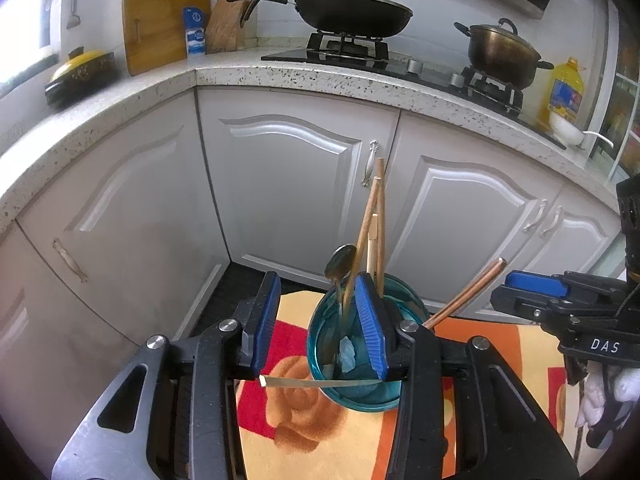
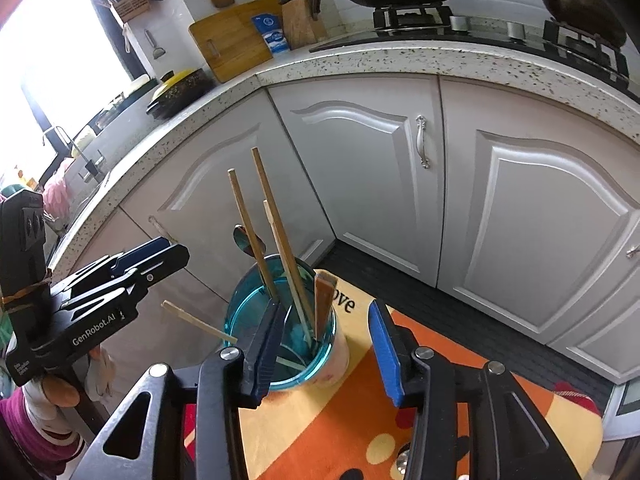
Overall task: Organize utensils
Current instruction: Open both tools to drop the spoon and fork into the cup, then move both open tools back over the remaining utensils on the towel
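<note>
A teal glass cup (image 1: 320, 344) stands on a patterned mat (image 1: 304, 432) and holds several wooden chopsticks (image 1: 380, 216), a metal spoon (image 1: 340, 266) and a copper-coloured stick (image 1: 468, 296) that leans right. A pale chopstick (image 1: 320, 382) lies slanted across the rim, its end poking out left. My left gripper (image 1: 318, 328) hovers open just above the cup; its pads press on nothing. In the right wrist view the cup (image 2: 248, 308) sits under my right gripper (image 2: 326, 350), also open and empty. The pale chopstick (image 2: 196, 322) points toward the left gripper (image 2: 168, 252).
White cabinet doors (image 1: 288, 184) close off the corner behind the mat. Above them runs a speckled counter (image 1: 320, 76) with a wok (image 1: 352, 10), a pot (image 1: 500, 52), a knife block (image 1: 226, 24) and a cutting board (image 1: 160, 28). A gloved hand (image 2: 60, 392) holds the left gripper.
</note>
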A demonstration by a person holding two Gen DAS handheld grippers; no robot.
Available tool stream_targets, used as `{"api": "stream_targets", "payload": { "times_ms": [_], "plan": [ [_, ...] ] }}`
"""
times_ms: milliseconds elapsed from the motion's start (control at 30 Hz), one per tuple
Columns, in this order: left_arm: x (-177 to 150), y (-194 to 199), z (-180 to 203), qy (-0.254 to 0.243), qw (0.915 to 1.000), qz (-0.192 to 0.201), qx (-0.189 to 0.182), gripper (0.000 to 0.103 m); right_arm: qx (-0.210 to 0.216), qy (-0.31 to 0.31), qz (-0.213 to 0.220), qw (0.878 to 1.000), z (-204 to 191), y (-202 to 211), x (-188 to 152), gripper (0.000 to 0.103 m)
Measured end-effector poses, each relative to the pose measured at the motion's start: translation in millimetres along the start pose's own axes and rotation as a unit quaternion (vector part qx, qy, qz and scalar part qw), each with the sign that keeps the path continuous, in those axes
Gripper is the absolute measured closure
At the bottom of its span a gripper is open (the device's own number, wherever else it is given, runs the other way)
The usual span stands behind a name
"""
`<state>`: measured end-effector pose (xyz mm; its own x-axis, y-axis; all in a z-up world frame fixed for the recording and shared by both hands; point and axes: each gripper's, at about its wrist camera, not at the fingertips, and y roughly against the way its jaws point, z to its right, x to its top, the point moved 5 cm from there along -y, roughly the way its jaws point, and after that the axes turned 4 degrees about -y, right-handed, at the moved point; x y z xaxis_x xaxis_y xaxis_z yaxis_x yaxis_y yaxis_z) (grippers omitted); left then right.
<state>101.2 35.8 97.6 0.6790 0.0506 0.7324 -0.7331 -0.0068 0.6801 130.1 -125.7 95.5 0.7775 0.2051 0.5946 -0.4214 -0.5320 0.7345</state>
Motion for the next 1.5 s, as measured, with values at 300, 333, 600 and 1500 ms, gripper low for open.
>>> {"api": "stream_targets", "payload": {
  "times_ms": [300, 333, 600, 1500],
  "plan": [
    [-4.4, 14.8, 10.0, -0.01, 0.9999, 0.011, 0.002, 0.064, -0.006, 0.005, 0.004, 1.0, -4.9, 15.6, -19.7, 0.061],
    [-5.1, 16.0, 11.2, -0.012, 0.9999, 0.011, 0.002, 0.064, -0.005, 0.005, 0.004, 1.0, -5.8, 16.4, -21.6, 0.061],
    [-15.6, 32.9, 25.3, -0.026, 0.9995, 0.017, -0.004, 0.064, -0.007, 0.018, -0.003, 1.0, -16.7, 24.5, -43.7, 0.061],
    [-82.7, 56.7, 97.0, -0.076, 0.9957, -0.016, -0.05, 0.064, -0.056, -0.042, -0.002, 0.998, 25.9, 80.5, -143.0, 0.057]
  ]
}}
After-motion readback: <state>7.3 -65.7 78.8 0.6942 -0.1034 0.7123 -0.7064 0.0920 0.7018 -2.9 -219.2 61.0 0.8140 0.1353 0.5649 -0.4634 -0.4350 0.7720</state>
